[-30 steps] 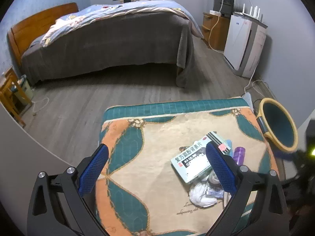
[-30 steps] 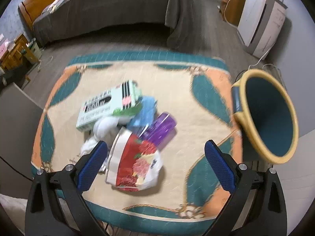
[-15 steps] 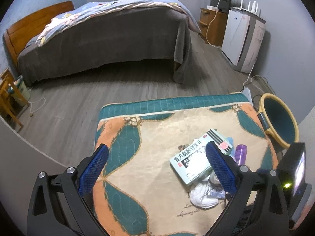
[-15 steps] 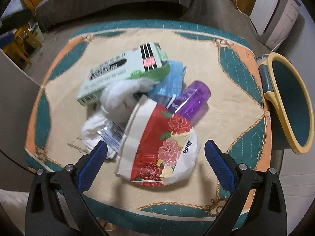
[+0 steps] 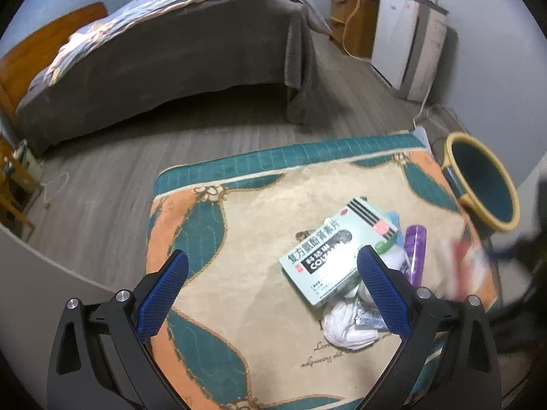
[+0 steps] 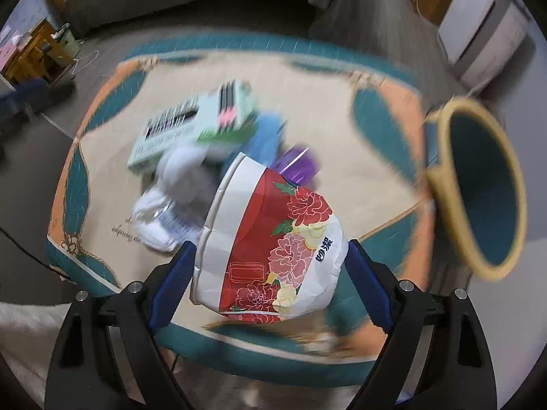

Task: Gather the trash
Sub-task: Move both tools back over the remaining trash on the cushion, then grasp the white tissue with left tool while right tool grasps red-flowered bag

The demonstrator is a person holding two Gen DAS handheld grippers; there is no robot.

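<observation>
A pile of trash lies on a patterned cloth-covered table [image 5: 259,212]: a pale green medicine box [image 5: 336,251], a purple bottle [image 5: 415,249], crumpled white tissue [image 5: 345,324] and a red floral paper bag [image 6: 270,239]. My right gripper [image 6: 268,271] has its blue fingers on both sides of the floral bag and appears closed on it. The bag shows blurred in the left wrist view [image 5: 465,266]. My left gripper [image 5: 271,290] is open and empty above the table, left of the pile. A yellow-rimmed teal bin [image 6: 478,198] stands at the table's right edge.
A bed with a grey cover [image 5: 164,54] stands beyond the table across a wooden floor. A white appliance [image 5: 407,37] and a wooden cabinet [image 5: 352,24] stand at the right wall. A wooden nightstand [image 5: 13,184] is at far left.
My right gripper has moved down onto the floral bag, and its fingers have narrowed around it. The left gripper has drifted slightly and stayed open.
</observation>
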